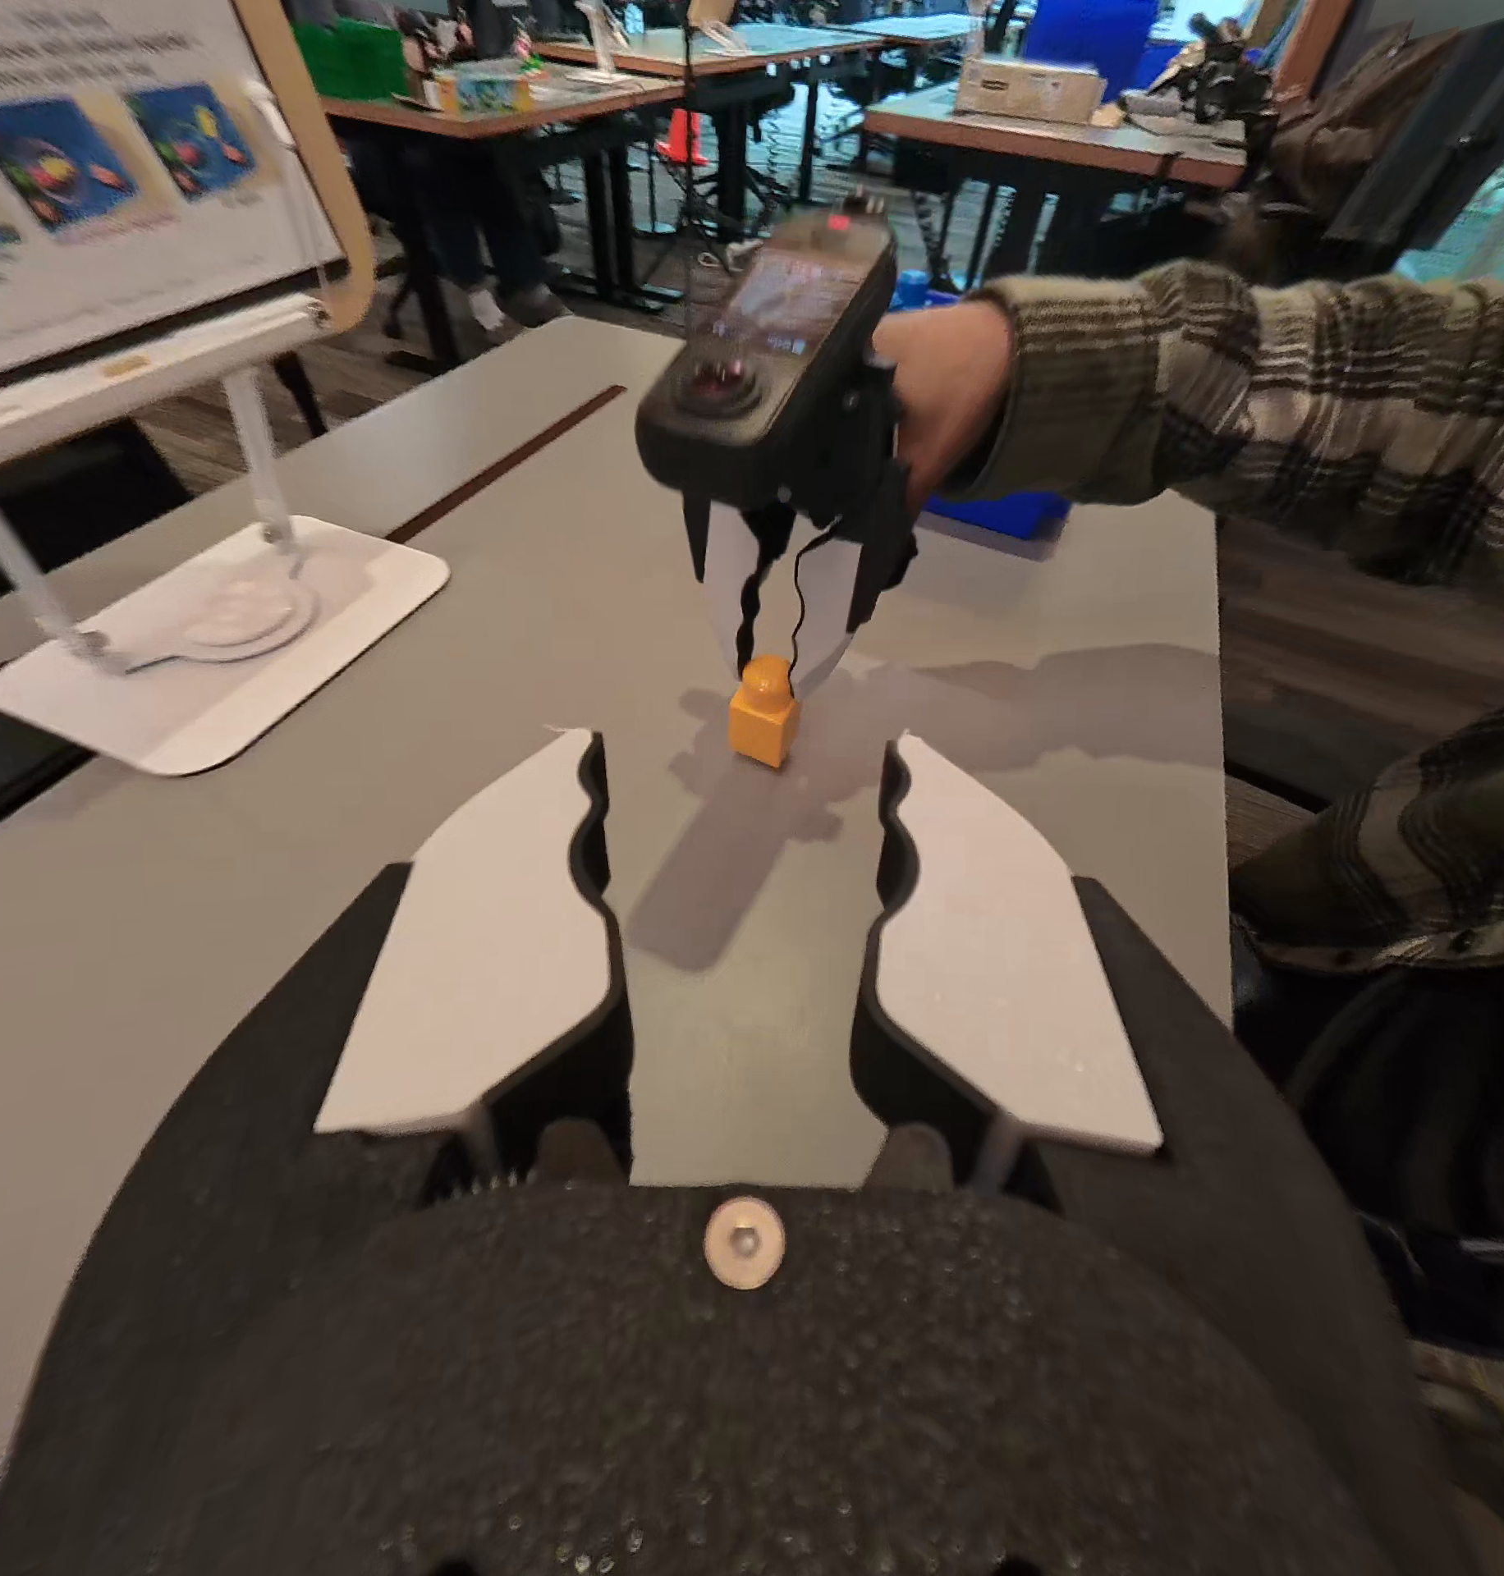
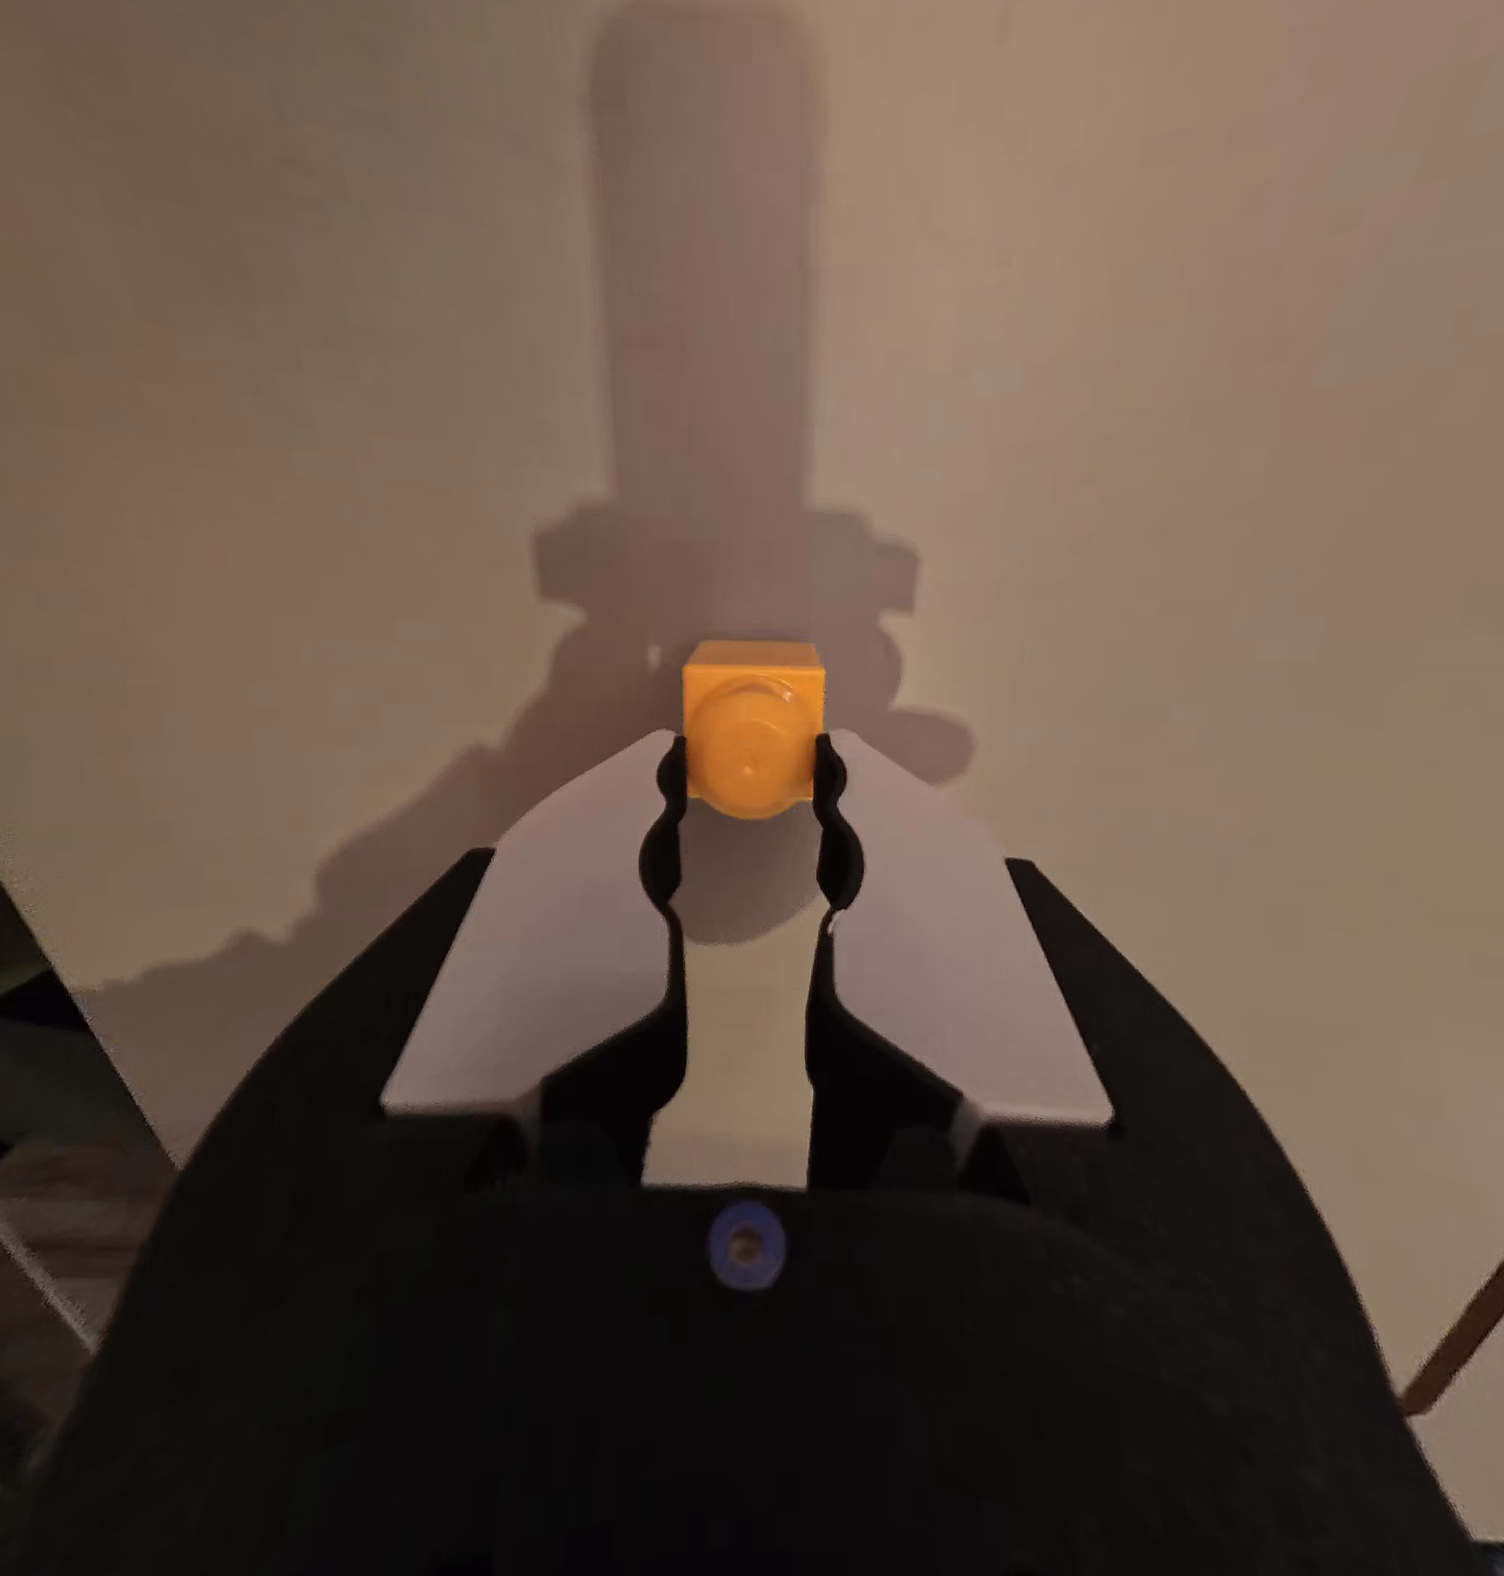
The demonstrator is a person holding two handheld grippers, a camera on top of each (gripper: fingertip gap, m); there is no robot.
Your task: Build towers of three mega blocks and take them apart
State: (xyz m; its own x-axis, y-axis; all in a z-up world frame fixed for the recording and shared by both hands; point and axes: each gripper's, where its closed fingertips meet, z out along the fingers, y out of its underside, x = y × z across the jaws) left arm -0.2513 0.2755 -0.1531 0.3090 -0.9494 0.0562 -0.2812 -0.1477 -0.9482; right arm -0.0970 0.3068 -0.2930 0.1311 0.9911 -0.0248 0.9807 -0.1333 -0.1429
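The right gripper [image 2: 750,759] pinches the orange block [image 2: 750,733] by its rounded stud, block resting on the grey table [image 1: 476,529]; the left gripper [image 1: 744,767] waits nearby, spread and empty. That curved stud could slip free, tipping the block

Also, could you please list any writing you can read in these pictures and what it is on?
Printed sheet at left: text too blurred to read.
Screen on the right gripper: blurred, unreadable.
Box in the background: label too small.
Orange block: no writing.
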